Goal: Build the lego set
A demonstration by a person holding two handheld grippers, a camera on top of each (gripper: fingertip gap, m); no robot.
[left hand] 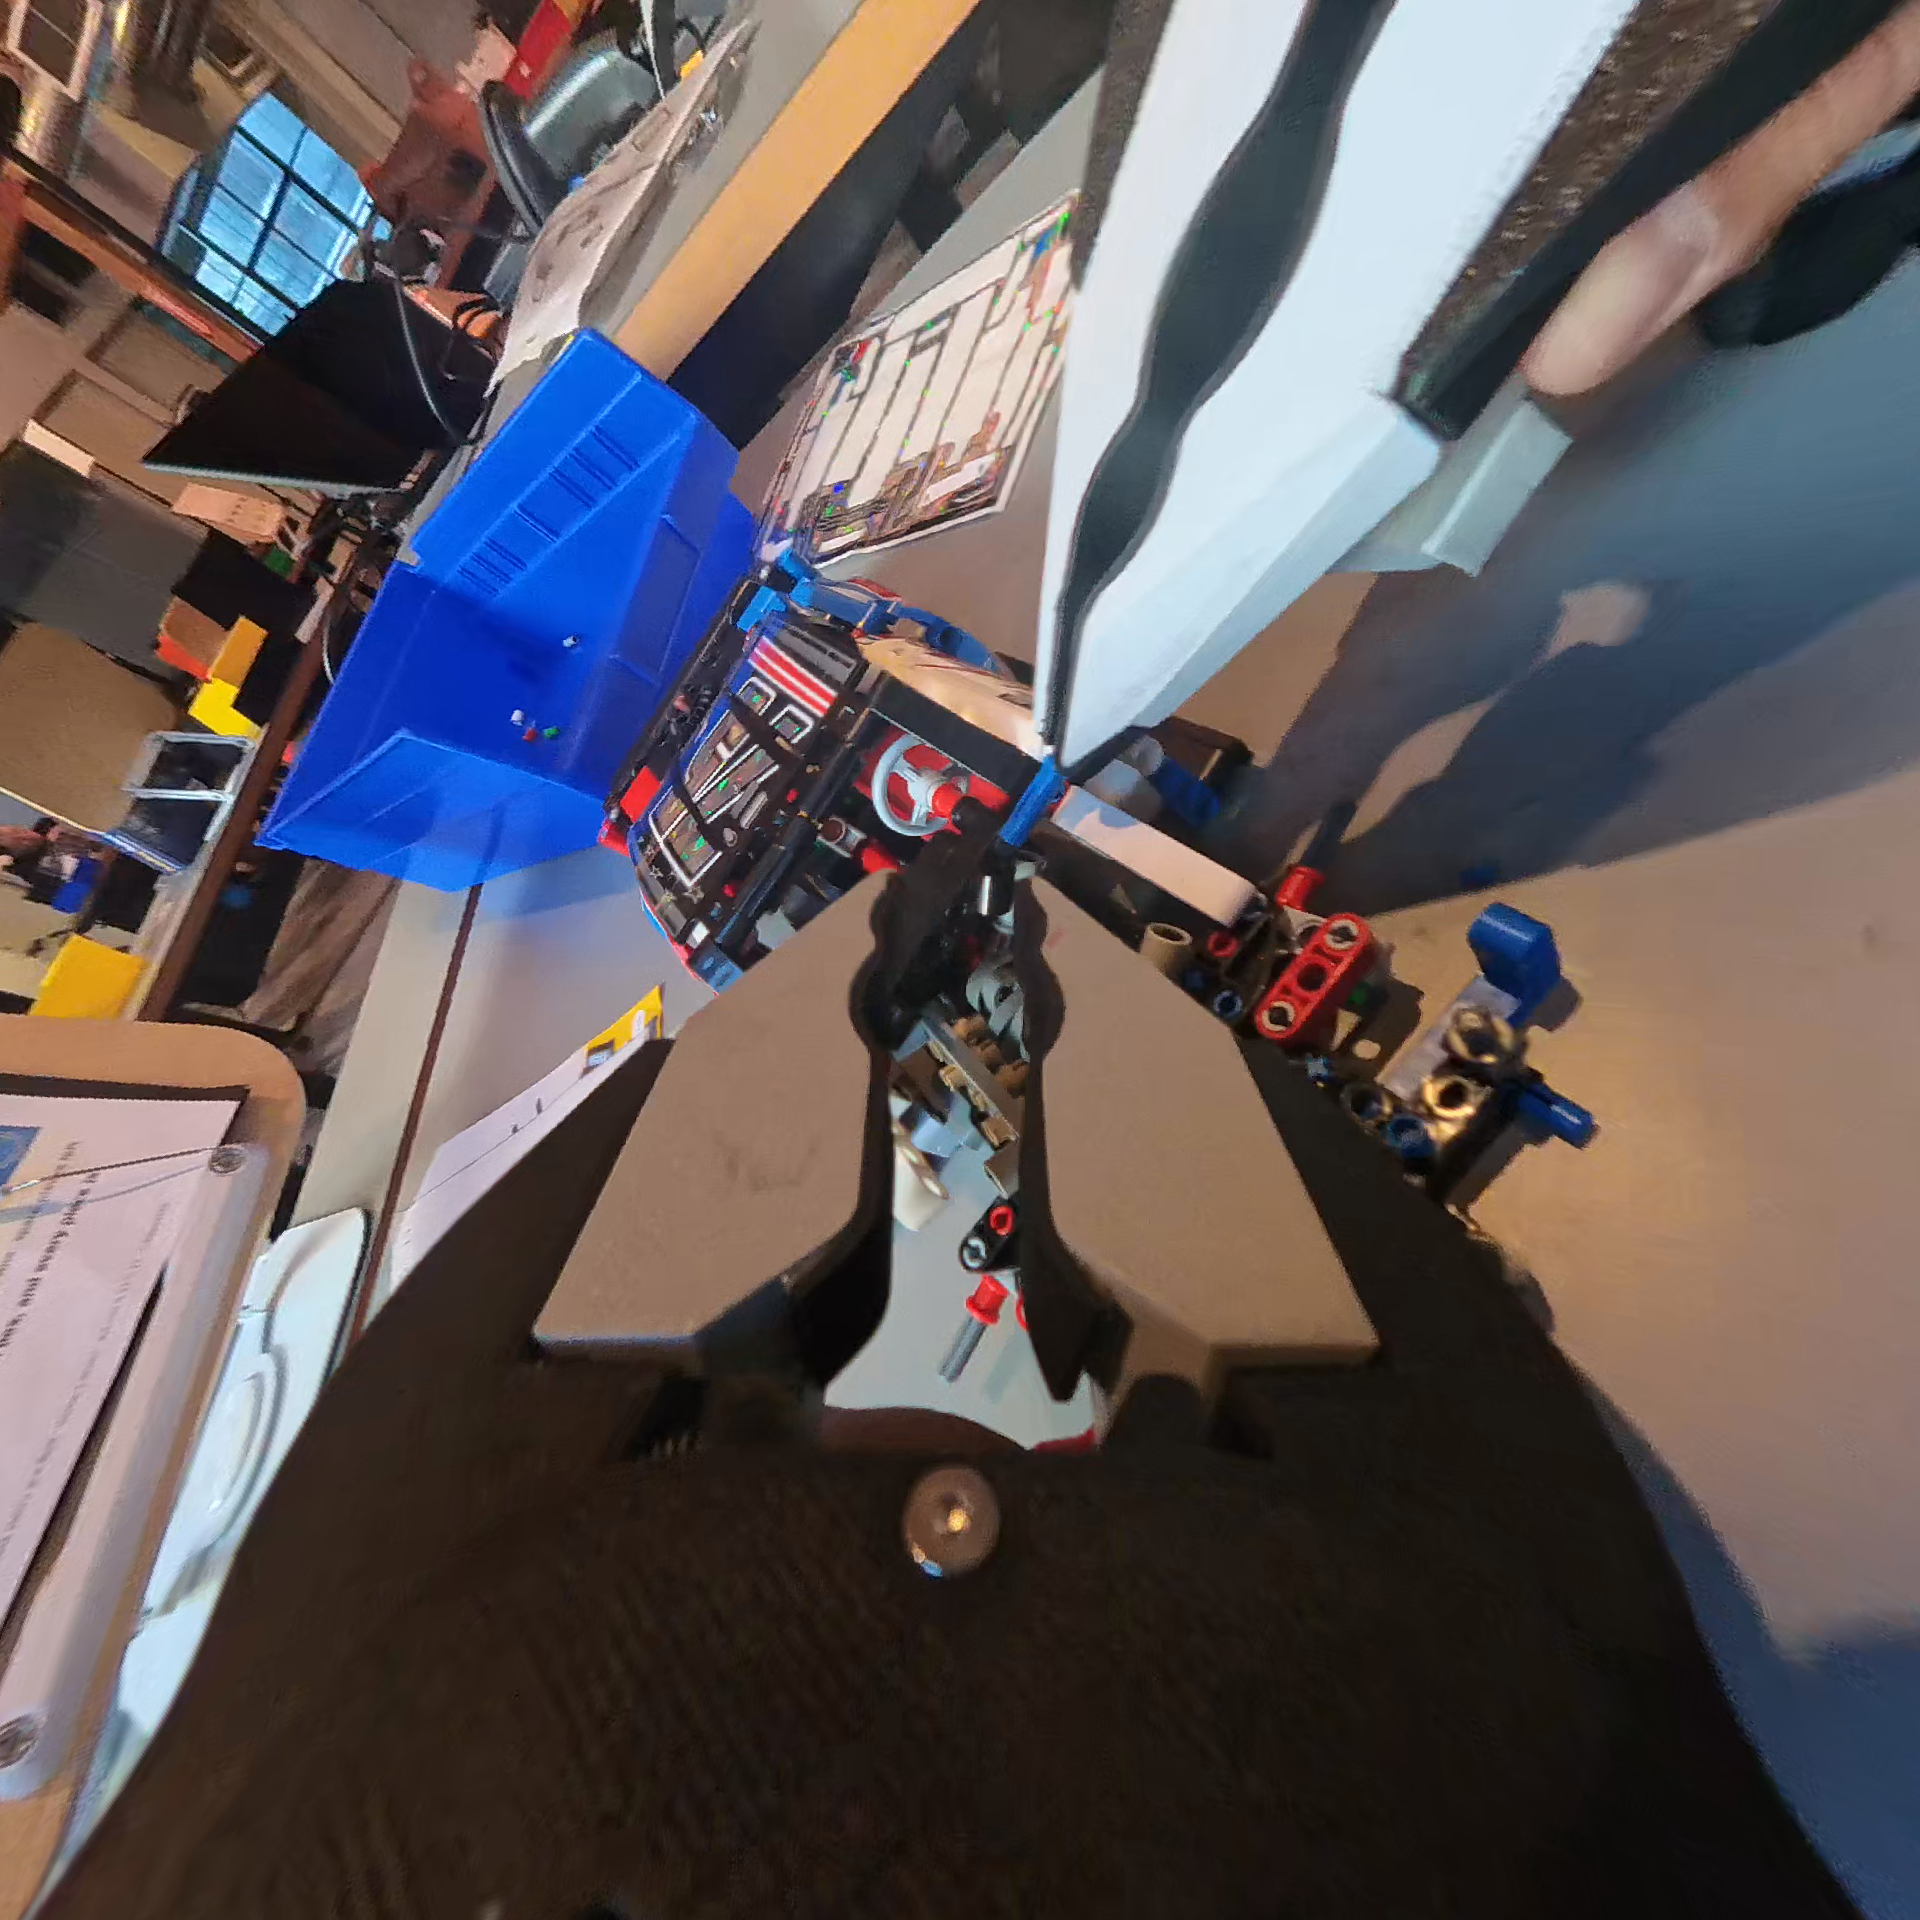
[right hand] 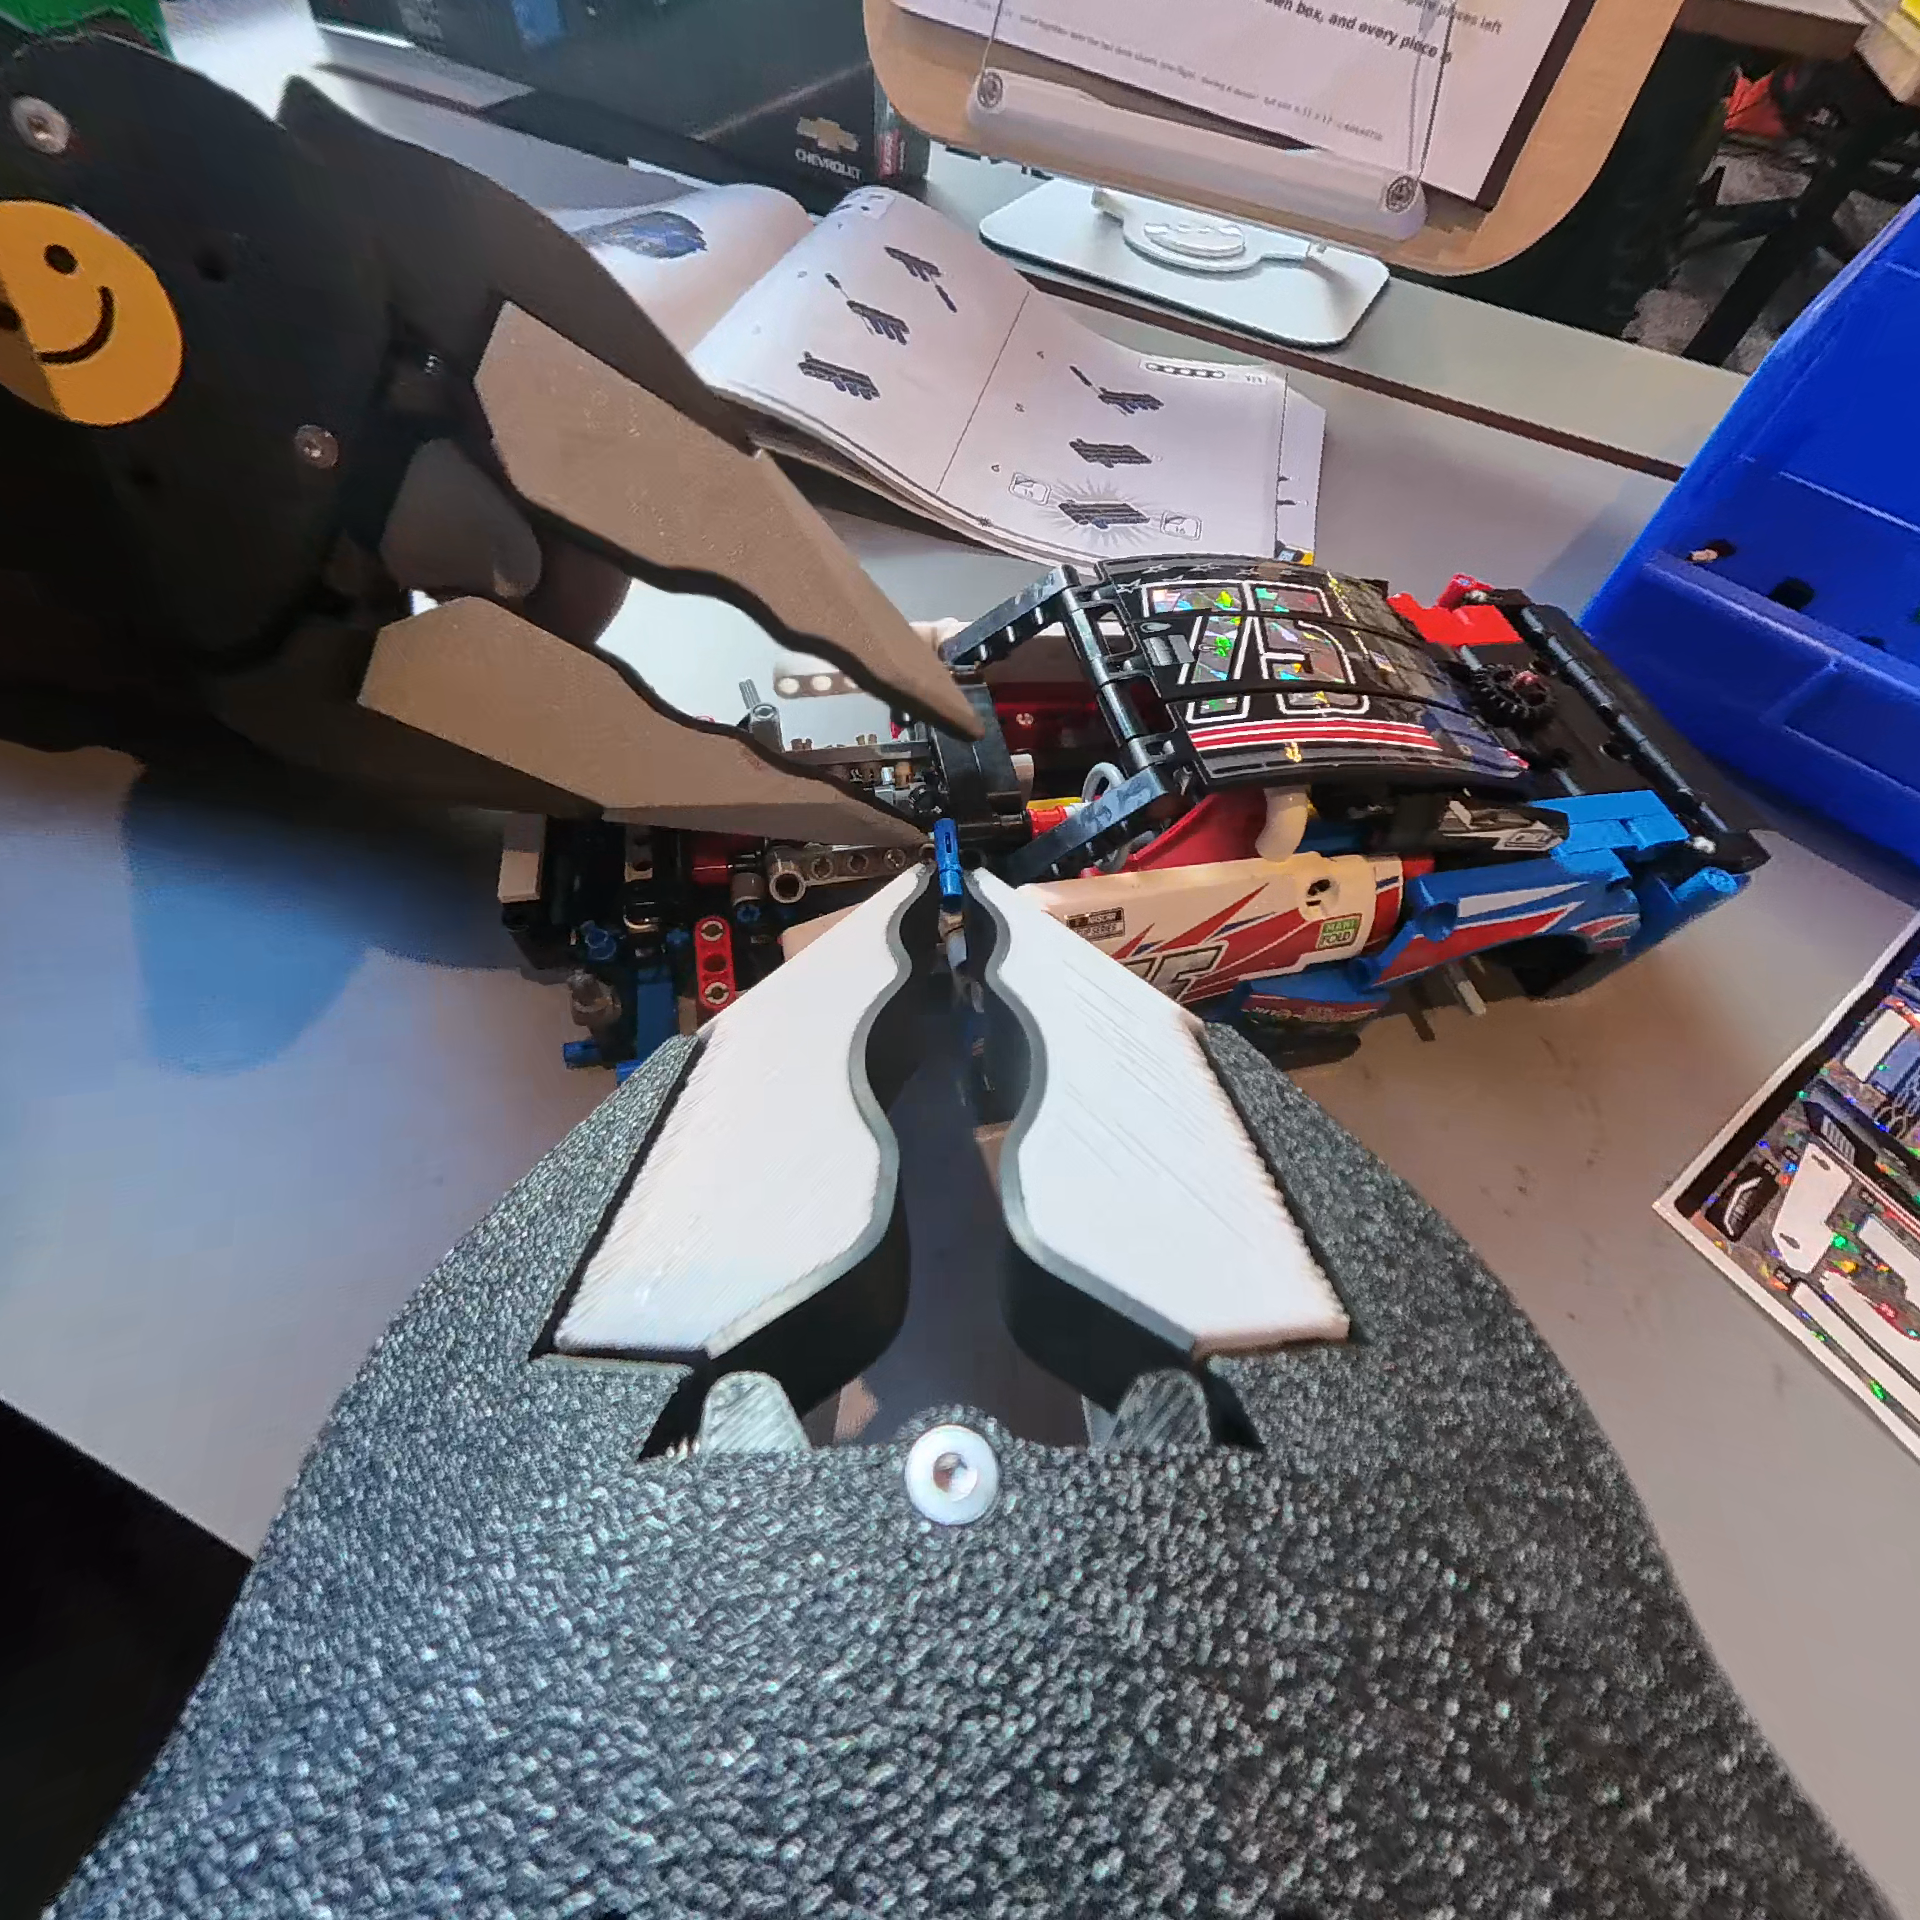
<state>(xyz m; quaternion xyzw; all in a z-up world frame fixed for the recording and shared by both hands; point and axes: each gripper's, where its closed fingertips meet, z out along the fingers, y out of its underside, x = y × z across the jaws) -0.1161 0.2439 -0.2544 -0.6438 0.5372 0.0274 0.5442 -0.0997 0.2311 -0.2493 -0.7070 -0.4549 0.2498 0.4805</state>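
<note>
The partly built lego car (right hand: 1299,914) lies on the grey table with its black stickered roof (right hand: 1278,665) up; it also shows in the left wrist view (left hand: 748,769). My left gripper (left hand: 961,894), with grey fingers, is shut on a black part of the car's frame (right hand: 977,774) by the open cockpit. It enters the right wrist view from the upper left (right hand: 945,779). My right gripper (right hand: 945,883), with white fingers, is shut on a small blue pin (right hand: 945,844) and holds it right at the frame beside the left fingertips. Its tips and the pin (left hand: 1029,805) show in the left wrist view.
A blue bin (right hand: 1808,582) stands right of the car, also seen in the left wrist view (left hand: 499,665). An open instruction booklet (right hand: 987,395) and a paper stand (right hand: 1195,239) lie behind. A sticker sheet (right hand: 1829,1174) is at the right. Loose parts (left hand: 1309,977) lie near the chassis. The grippers are tip to tip, or close to it.
</note>
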